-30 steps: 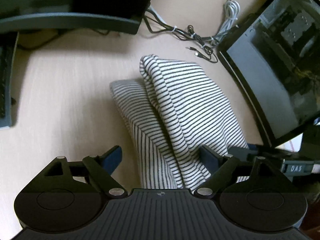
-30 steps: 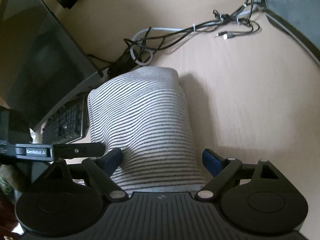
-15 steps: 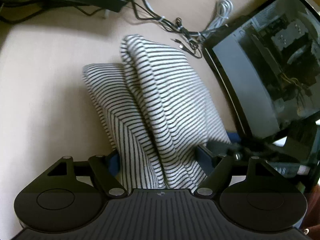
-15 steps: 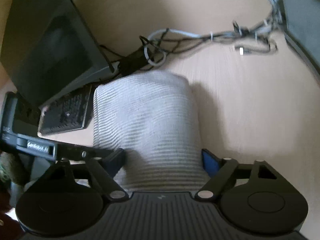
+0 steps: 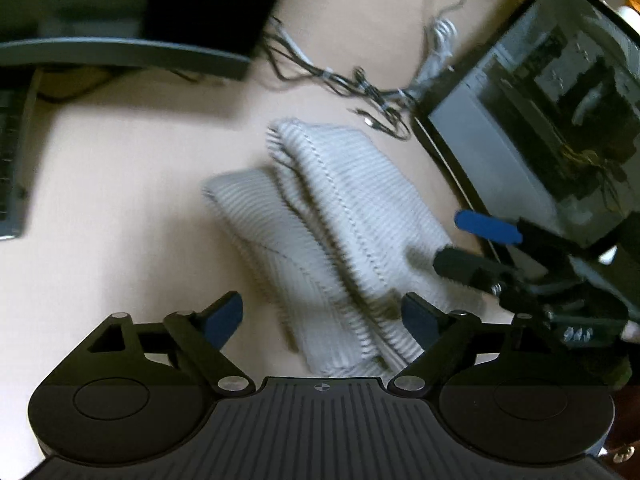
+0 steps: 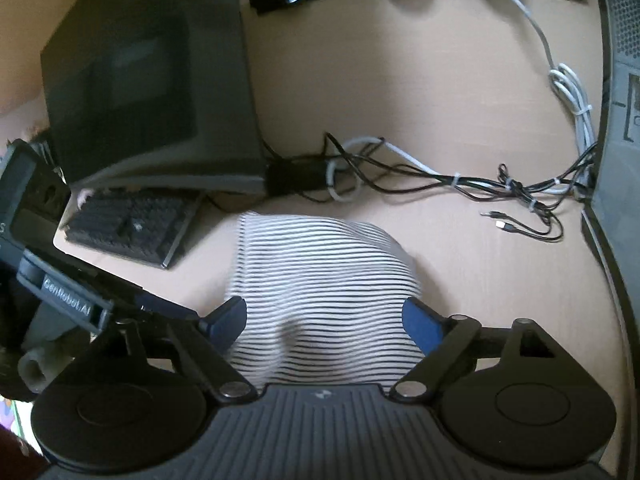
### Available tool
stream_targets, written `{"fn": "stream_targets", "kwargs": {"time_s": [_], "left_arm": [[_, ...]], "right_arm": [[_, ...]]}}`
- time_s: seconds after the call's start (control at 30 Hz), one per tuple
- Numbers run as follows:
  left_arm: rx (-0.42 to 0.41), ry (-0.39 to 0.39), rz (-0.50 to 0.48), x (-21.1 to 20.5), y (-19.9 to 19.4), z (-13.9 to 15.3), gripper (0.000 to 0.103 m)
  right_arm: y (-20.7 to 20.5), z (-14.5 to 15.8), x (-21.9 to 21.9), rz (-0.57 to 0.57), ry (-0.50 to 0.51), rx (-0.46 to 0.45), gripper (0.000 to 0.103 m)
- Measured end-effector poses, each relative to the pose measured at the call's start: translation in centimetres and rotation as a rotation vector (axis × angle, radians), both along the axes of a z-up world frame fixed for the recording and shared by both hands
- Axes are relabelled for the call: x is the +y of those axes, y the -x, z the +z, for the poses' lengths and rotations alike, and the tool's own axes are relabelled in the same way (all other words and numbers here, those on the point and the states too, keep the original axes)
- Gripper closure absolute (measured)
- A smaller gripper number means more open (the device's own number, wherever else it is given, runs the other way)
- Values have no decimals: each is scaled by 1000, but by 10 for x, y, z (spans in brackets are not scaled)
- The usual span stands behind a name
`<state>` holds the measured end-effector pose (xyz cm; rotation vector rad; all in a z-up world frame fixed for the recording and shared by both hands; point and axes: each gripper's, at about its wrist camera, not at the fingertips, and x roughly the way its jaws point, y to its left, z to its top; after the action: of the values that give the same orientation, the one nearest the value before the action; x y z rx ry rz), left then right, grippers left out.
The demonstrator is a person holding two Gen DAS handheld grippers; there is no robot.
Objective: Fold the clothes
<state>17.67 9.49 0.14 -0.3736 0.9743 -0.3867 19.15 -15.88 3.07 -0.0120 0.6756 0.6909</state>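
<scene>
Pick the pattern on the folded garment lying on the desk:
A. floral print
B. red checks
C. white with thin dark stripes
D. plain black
C: the folded garment is white crossed by thin dark stripes, clearest in the right wrist view, and lies on the light wooden desk.
</scene>
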Motion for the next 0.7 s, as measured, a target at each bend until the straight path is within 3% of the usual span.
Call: {"fn": "stream_targets", "kwargs": {"time_s": [0.1,0.23,0.37,0.47,0.57,0.7], "left_arm": [[4,24,63,15,-1,0,10],[5,43,91,19,-4,0,11],[-11,45,69,10,-10,2,12],[-51,8,31,-8,-17,4,18],[-62,-80,1,-24,-30,-2,26],[-68,-133,-23,-29,-39,-7,21]], "right_arm": [[7,-19,17,41,33,48,17],[22,-29,45,92,196,-45,12],[28,-30,53,150,283,-86,10],[32,-30,55,149,297,-96,10],[34,-26,51,142,283,-104,10],[31,-5,28,80,194,-96,19]]}}
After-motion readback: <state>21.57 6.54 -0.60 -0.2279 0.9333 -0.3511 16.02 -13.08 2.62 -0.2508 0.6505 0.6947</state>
